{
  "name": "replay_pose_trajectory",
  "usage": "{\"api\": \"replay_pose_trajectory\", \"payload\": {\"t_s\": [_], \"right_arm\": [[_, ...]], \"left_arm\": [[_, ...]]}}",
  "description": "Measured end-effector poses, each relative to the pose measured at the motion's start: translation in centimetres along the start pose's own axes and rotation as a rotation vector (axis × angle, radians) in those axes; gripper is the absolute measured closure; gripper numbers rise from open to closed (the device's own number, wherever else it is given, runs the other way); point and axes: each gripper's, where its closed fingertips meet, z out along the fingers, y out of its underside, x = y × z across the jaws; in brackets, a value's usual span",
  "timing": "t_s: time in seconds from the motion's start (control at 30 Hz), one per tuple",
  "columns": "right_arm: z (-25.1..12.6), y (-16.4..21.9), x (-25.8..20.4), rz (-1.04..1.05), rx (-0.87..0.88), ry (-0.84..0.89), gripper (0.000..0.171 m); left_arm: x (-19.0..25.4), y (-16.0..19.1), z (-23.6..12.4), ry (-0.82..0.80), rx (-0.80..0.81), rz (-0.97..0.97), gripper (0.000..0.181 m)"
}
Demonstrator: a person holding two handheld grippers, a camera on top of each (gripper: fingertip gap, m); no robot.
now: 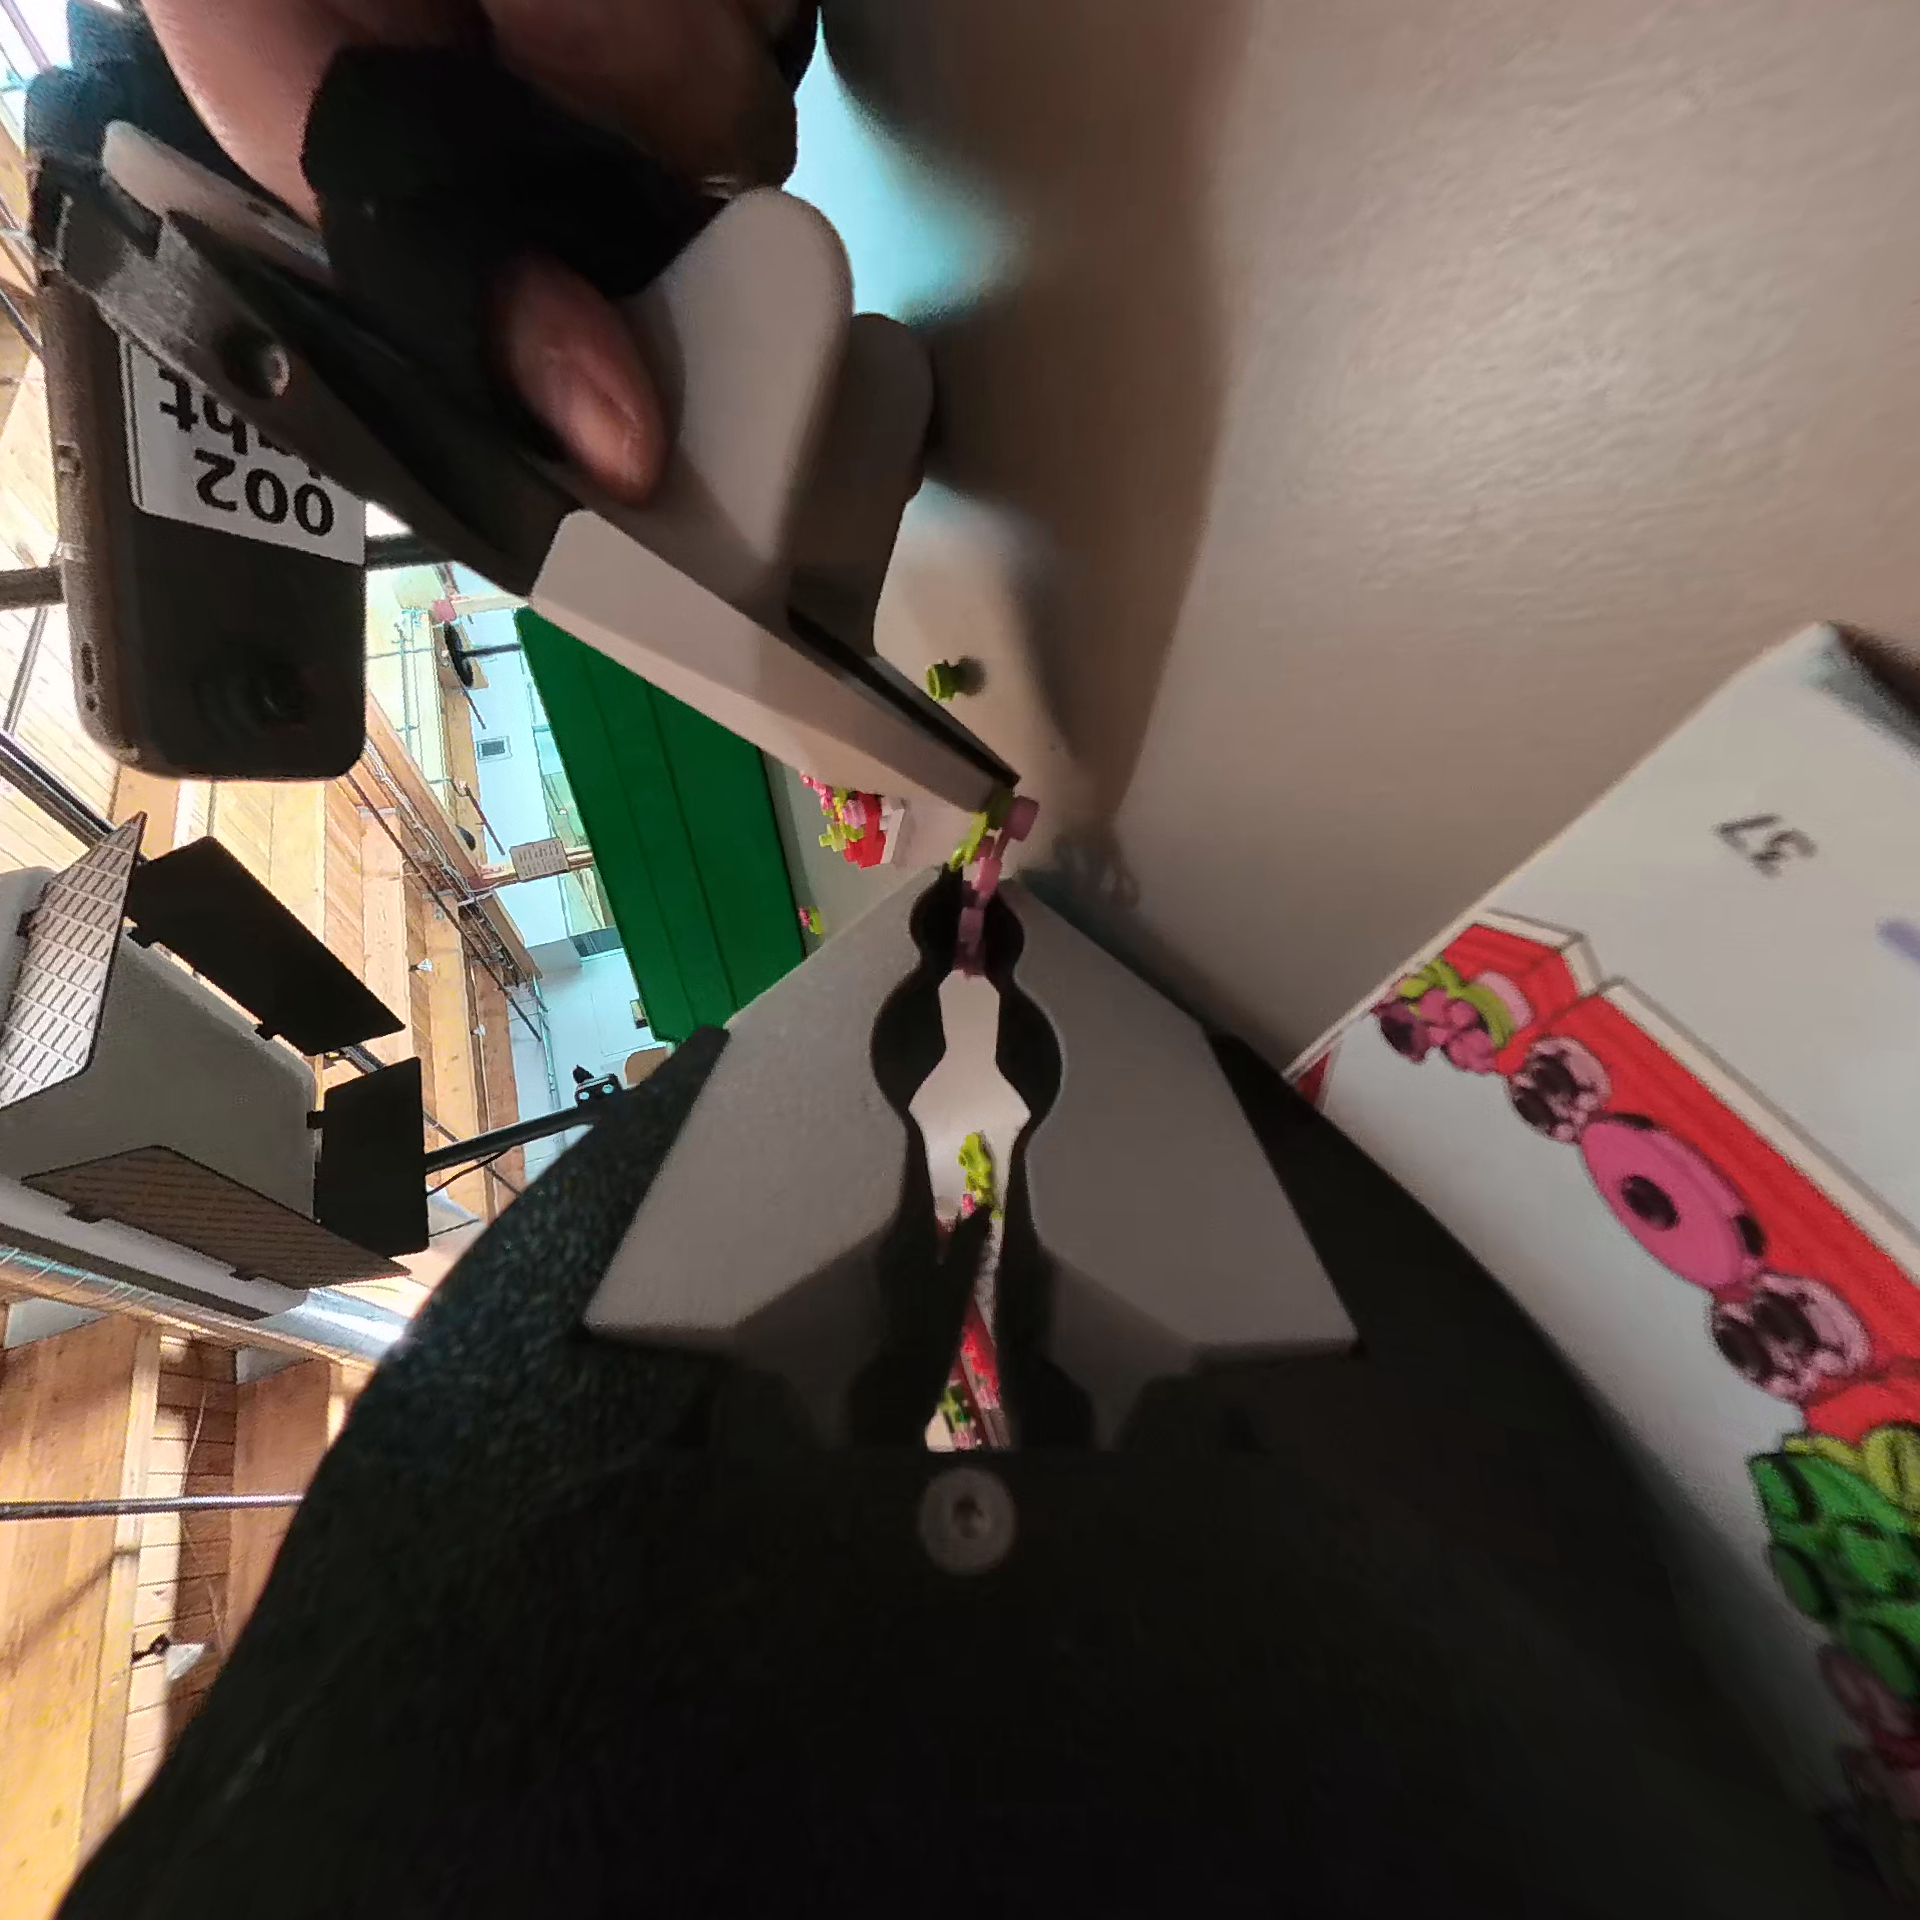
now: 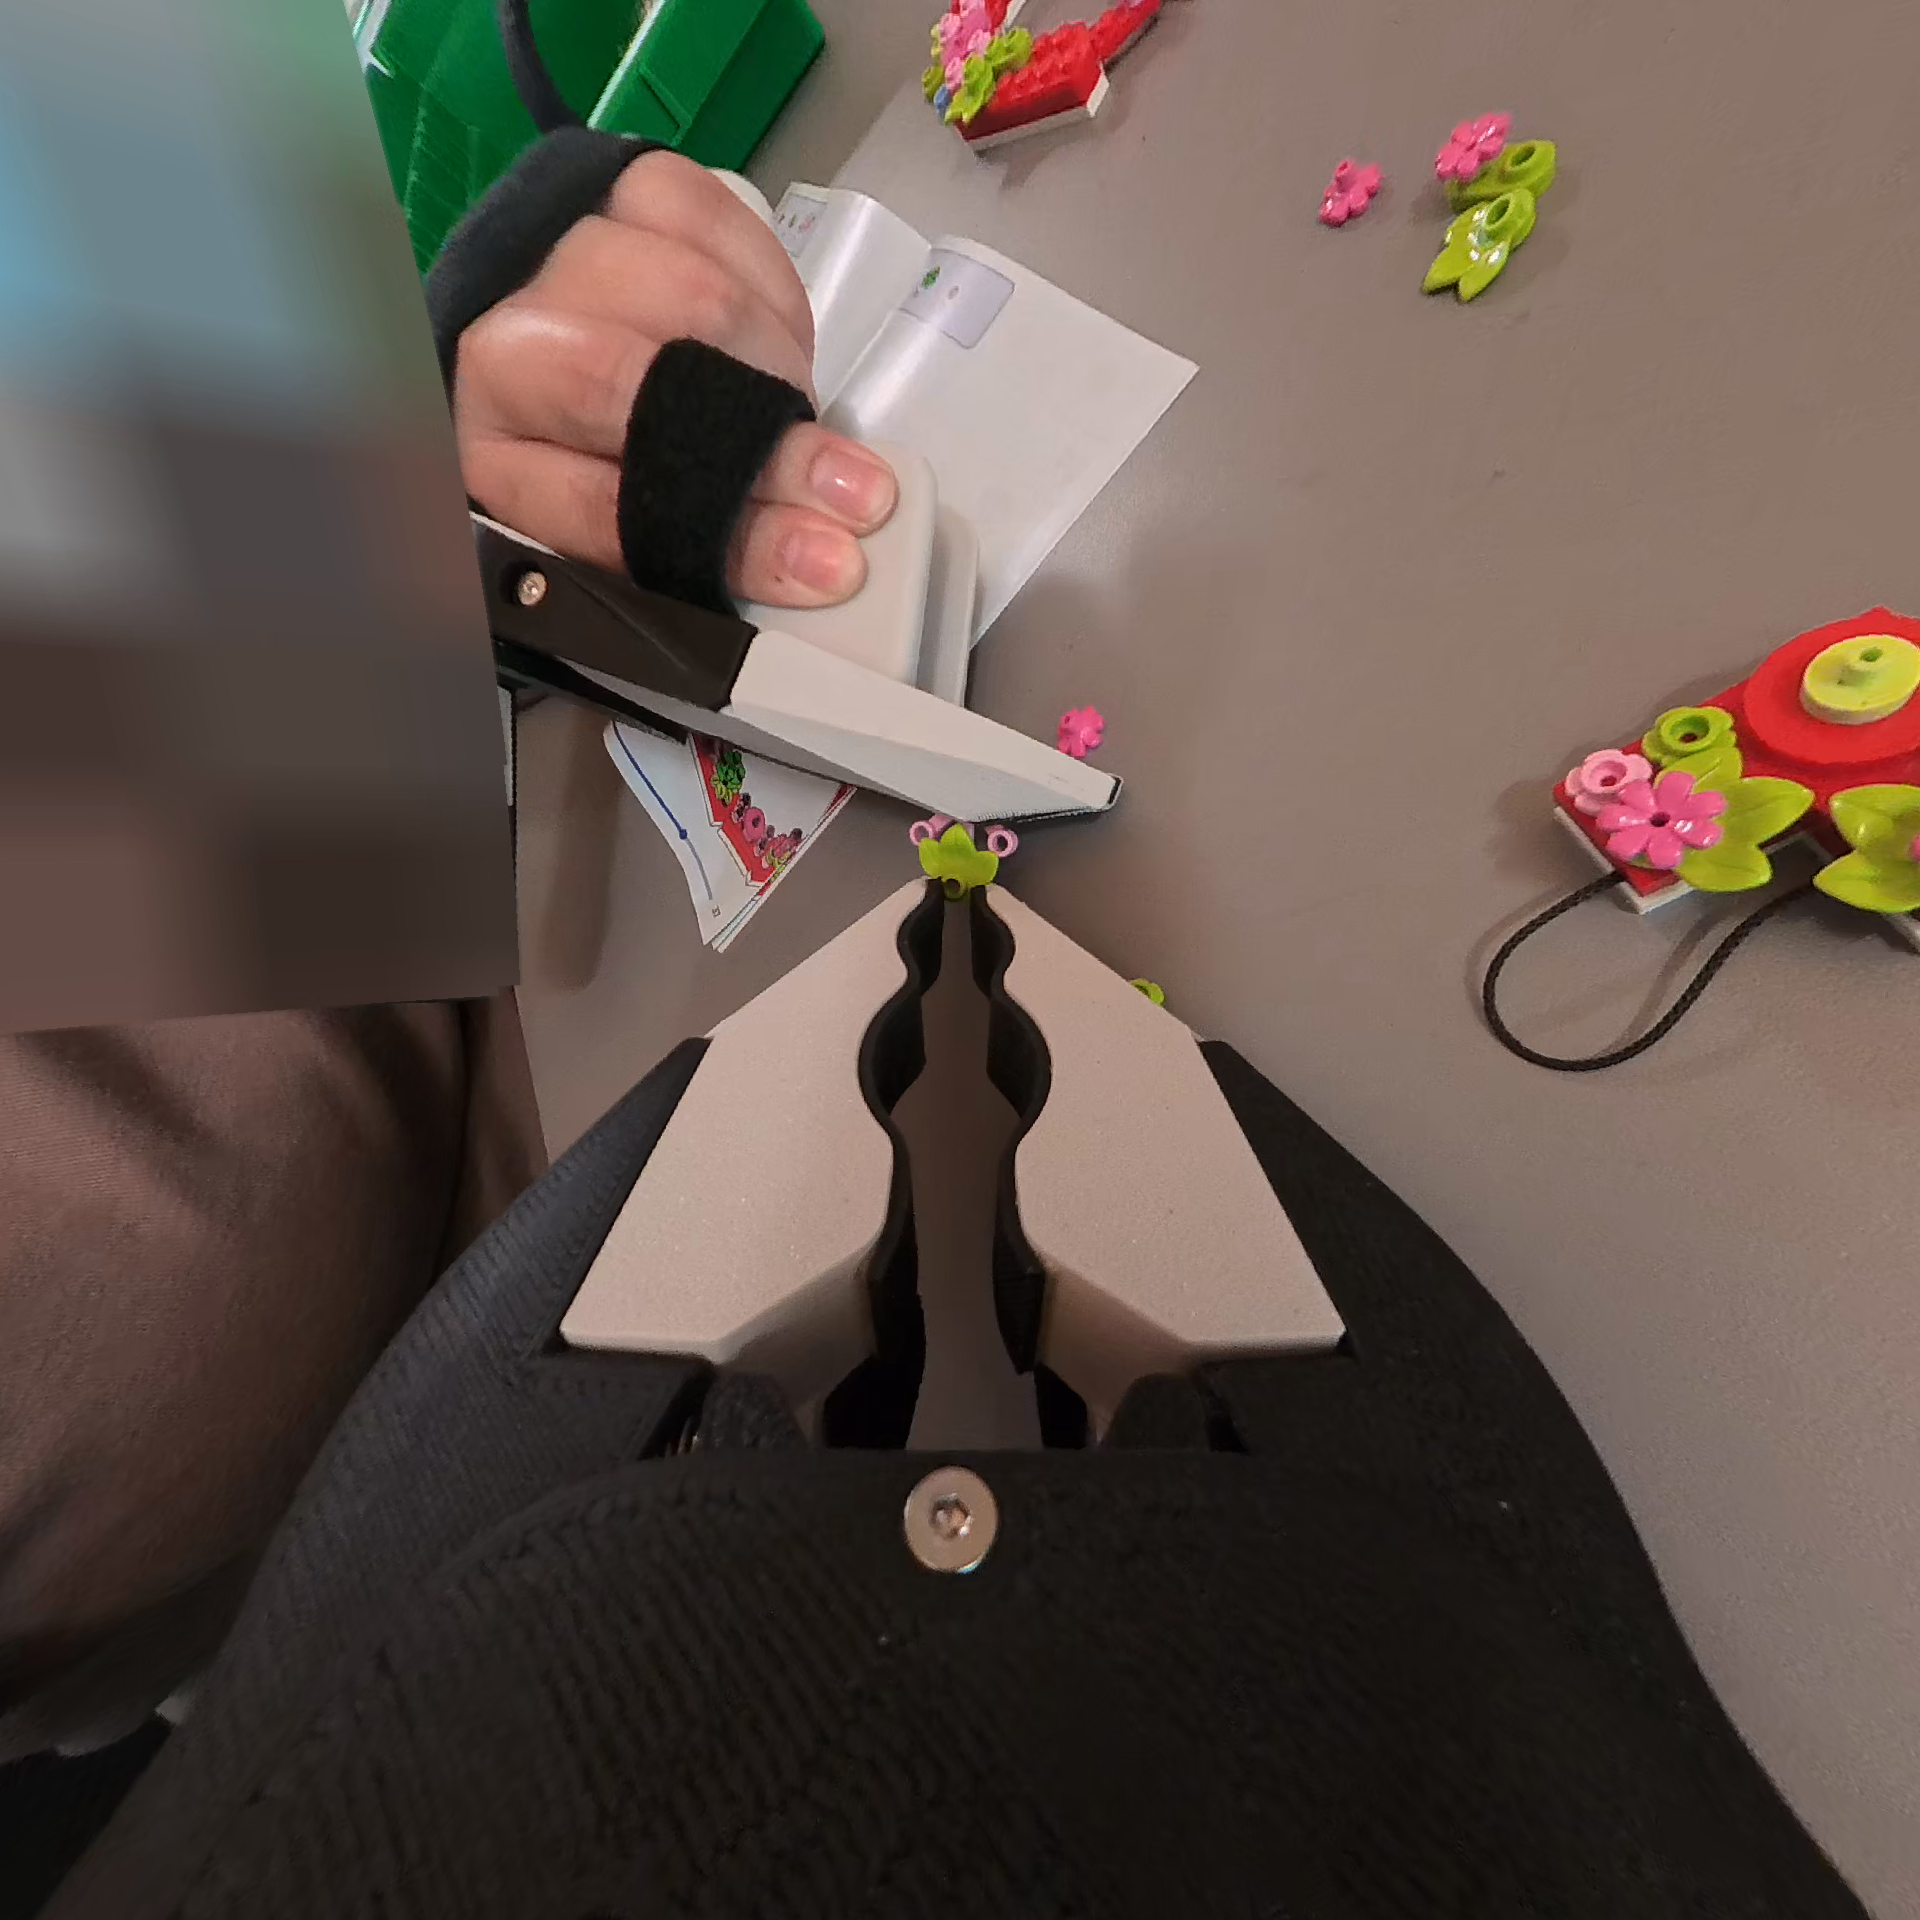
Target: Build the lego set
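My right gripper (image 2: 961,896) is shut on a small lime green leaf piece (image 2: 954,858), held above the grey table (image 2: 1351,1039). My left gripper (image 2: 1096,800) comes in from the left and meets it tip to tip. In the left wrist view my left gripper (image 1: 971,904) is shut on a small pink flower piece (image 1: 977,920), and the right gripper (image 1: 989,795) presses the lime leaf piece (image 1: 979,831) against it. Two pink ends (image 2: 1000,840) show beside the leaf.
A red build with flowers, leaves and a black cord (image 2: 1766,748) lies at the right. Another red build (image 2: 1039,73) lies at the back. Loose pink flowers (image 2: 1349,192) and lime leaves (image 2: 1486,234) lie nearby. An open instruction booklet (image 2: 1018,353) and a green box (image 2: 623,83) are at the left. Left and right tips are no more than a few centimetres apart.
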Motion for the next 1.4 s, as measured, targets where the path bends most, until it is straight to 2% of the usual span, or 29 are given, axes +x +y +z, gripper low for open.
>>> {"api": "replay_pose_trajectory", "payload": {"t_s": [0.03, 0.3, 1.4], "right_arm": [[0.01, -0.02, 0.01, 0.000, 0.001, 0.002, 0.169], [-0.09, -0.37, -0.38, 0.014, 0.039, -0.021, 0.168], [-0.08, -0.54, -0.28, -0.030, 0.074, 0.038, 0.168]], "left_arm": [[0.01, 0.01, -0.01, 0.000, 0.003, -0.008, 0.180], [-0.44, 0.08, -0.27, -0.021, 0.023, -0.076, 0.180], [-0.51, 0.43, -0.19, -0.036, -0.011, -0.077, 0.180]]}}
